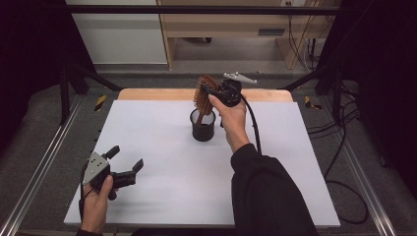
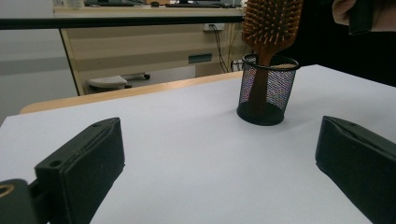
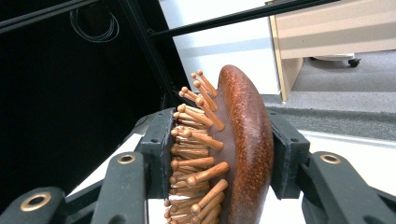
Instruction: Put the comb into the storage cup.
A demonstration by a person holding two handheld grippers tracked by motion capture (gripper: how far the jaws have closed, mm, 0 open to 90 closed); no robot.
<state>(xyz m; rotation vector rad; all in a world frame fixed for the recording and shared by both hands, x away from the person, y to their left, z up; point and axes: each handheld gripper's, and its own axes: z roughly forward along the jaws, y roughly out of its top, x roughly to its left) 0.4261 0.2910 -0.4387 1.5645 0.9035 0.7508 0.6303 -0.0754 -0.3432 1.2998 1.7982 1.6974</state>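
table: big white top w/ a wood edge along the far side, takes up most of the high view. Metal rails run down both sides.

person: dark sleeve comes in from the bottom right of the high view, bare hand on the other side at bottom left.

mesh cup: black wire pen-holder type thing, upright, sits approx mid-table toward the far edge. In the left gripper view you can see right through the mesh to the brush handle inside.

hairbrush: wooden paddle brush w/ wooden pins, handle down in the cup, head sticking up above the rim, leaning a bit. Right gripper view shows it edge-on, pins facing one pad, smooth rounded back facing the other.

right gripper: held up over the cup, jaws pinching the brush head from both sides, one pad on the pin side, other on the back. Solid clamp afaict. Cable trails down the forearm.

left gripper: down near the front left corner of the table, well apart from the cup. Jaws spread wide, nothing btwn them, just bare table in its own view.
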